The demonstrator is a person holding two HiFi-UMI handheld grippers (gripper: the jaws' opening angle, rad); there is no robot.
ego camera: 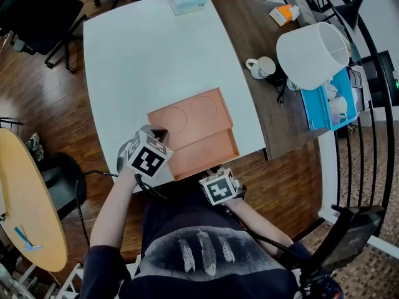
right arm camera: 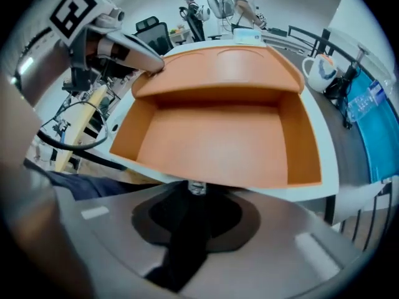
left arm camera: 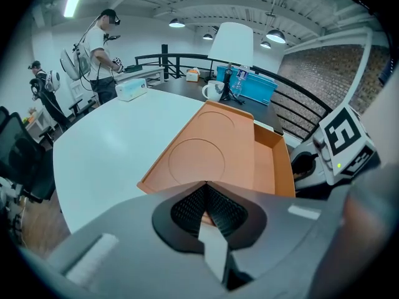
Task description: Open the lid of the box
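Left claw pinches the flat orange lid, probably to slide it; right claw hangs open, shallow orange box just ahead.

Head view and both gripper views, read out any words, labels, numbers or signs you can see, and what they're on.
No readable text anywhere.
Left gripper's marker cube and right gripper's marker cube: black-and-white square patterns, not words.
Pale blue tissue box: print too small.
Bright blue bin: labels blurred.
Plain, no print: orange cardboard lid and open orange box.
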